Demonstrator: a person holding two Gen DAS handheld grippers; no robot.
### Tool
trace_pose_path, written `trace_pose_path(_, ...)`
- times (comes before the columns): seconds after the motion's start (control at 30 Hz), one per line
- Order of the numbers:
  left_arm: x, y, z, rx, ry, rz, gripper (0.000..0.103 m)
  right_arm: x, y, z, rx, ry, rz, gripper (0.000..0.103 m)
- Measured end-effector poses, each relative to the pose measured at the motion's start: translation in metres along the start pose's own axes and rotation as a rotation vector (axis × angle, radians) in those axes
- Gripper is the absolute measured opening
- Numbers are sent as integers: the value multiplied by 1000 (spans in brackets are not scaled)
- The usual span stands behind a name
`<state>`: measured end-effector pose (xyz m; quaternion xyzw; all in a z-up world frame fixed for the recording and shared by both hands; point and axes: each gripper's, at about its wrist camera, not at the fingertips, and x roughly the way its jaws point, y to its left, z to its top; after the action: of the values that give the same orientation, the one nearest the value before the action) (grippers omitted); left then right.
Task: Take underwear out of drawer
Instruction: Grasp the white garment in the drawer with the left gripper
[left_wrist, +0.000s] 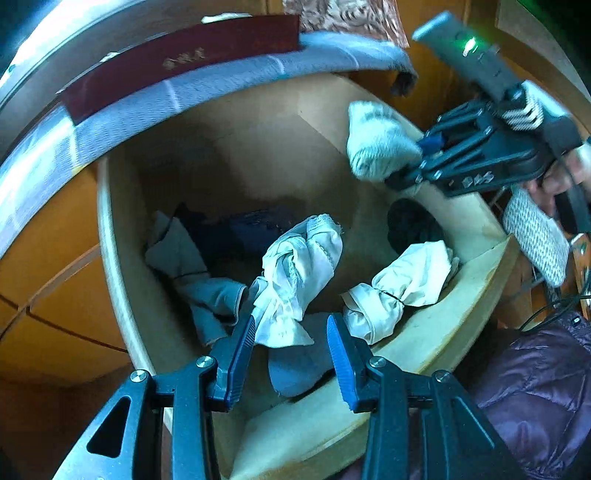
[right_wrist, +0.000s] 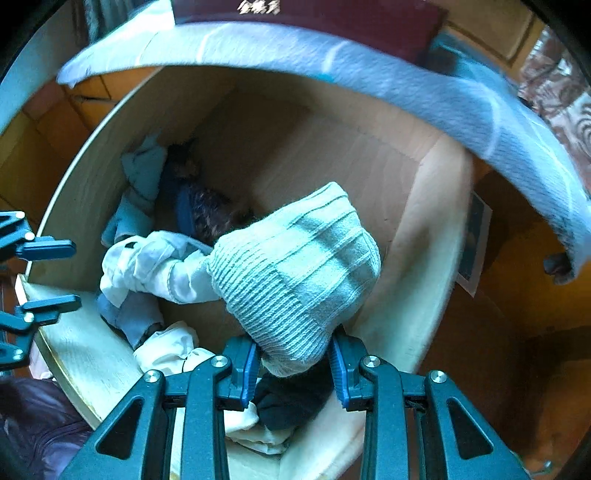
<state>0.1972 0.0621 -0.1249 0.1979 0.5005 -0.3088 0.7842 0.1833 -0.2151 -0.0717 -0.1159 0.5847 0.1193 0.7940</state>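
Note:
An open wooden drawer (left_wrist: 424, 332) holds several rolled garments. A white underwear bundle (left_wrist: 299, 273) lies in its middle, and my left gripper (left_wrist: 291, 332) hangs open just over the bundle's near end, the left finger brushing the cloth. A second white bundle (left_wrist: 402, 288) rests against the front wall. My right gripper (right_wrist: 295, 365) is shut on a pale ribbed knit bundle (right_wrist: 295, 266) and holds it above the drawer's right side. The left wrist view also shows that gripper (left_wrist: 406, 166) and the knit bundle (left_wrist: 376, 144). The right wrist view shows the left gripper (right_wrist: 55, 275) open.
Grey-blue cloth (left_wrist: 184, 266) and a dark blue garment (left_wrist: 251, 229) lie at the drawer's back left, a black roll (left_wrist: 410, 221) at its right. A blue-grey padded edge (left_wrist: 221, 85) with a maroon book (left_wrist: 184, 62) overhangs the drawer. A purple jacket (left_wrist: 535, 387) is nearby.

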Motion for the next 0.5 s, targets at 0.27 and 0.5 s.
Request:
trace_pose_path(0.27, 34, -1, 22, 49, 109, -52, 41, -14, -16, -12, 62, -36, -3, 33)
trace_pose_path(0.5, 58, -5, 38, 88, 200, -26, 41, -22, -27, -6, 80, -46, 5, 33)
